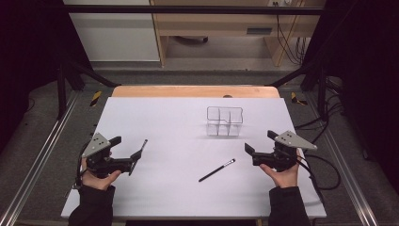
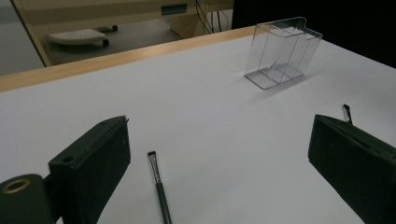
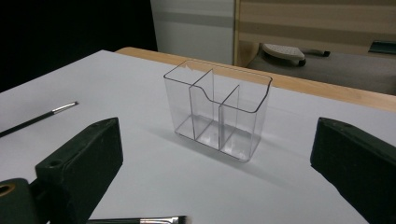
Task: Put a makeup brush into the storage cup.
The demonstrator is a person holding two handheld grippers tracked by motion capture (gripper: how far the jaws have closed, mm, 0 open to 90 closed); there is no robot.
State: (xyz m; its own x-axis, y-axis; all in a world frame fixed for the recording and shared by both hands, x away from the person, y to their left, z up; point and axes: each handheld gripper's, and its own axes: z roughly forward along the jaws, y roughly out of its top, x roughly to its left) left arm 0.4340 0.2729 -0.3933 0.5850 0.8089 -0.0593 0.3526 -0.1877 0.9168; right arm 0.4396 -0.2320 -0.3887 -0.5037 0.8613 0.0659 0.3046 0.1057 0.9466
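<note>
A clear plastic organizer (image 1: 225, 121) with three compartments stands upright and empty on the white table top (image 1: 179, 141), right of centre. One thin black brush (image 1: 217, 170) with a silver ferrule lies flat in the middle. A second brush (image 1: 143, 143) lies by my left gripper (image 1: 126, 151), which is open; in the left gripper view that brush (image 2: 159, 184) lies on the table between the spread jaws, untouched. My right gripper (image 1: 260, 142) is open and empty. In the right gripper view the organizer (image 3: 217, 114) stands ahead, with one brush (image 3: 140, 220) at the bottom edge.
The table's wooden far edge (image 1: 195, 91) runs behind the white surface. Beyond it are a wooden desk (image 1: 221, 23) and hanging cables (image 1: 291, 42). Metal rails (image 1: 42, 150) flank the table on both sides. A person's hands hold both grippers near the front edge.
</note>
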